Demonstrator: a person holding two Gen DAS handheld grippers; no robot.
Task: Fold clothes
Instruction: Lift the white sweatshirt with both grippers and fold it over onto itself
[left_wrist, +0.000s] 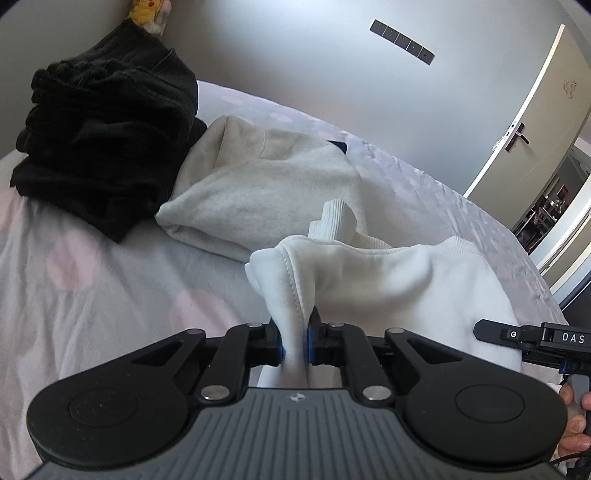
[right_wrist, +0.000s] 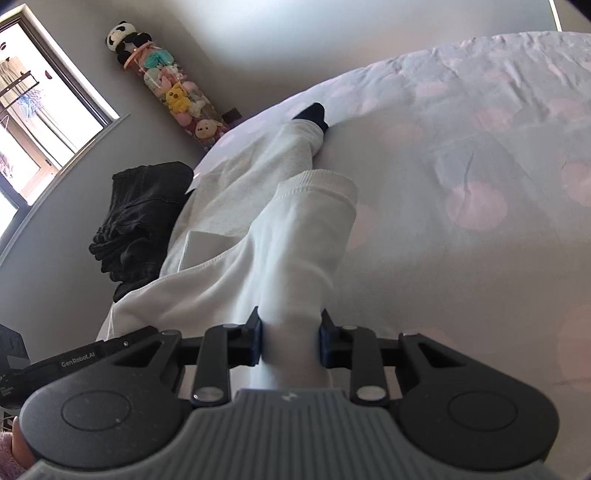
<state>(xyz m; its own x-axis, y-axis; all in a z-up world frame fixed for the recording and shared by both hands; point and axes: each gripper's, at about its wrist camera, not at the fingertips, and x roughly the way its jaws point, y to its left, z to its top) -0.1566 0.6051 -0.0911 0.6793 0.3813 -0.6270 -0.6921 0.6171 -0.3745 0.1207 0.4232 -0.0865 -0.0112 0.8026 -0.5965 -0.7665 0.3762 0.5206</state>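
A white sweatshirt (left_wrist: 406, 280) is lifted off the bed between both grippers. My left gripper (left_wrist: 294, 332) is shut on a bunched corner of its fabric, which stands up between the blue pads. In the right wrist view, my right gripper (right_wrist: 290, 334) is shut on a thick roll of the white sweatshirt (right_wrist: 295, 251), near its sleeve with the ribbed cuff (right_wrist: 321, 181). The right gripper's tip (left_wrist: 517, 334) also shows at the right edge of the left wrist view.
A light grey garment (left_wrist: 266, 177) lies flat on the bed (left_wrist: 92, 280) beyond the sweatshirt. A pile of black clothes (left_wrist: 103, 133) sits to its left. A door (left_wrist: 524, 122) stands at the right. A tube of plush toys (right_wrist: 177, 92) and a window (right_wrist: 33, 107) stand past the bed.
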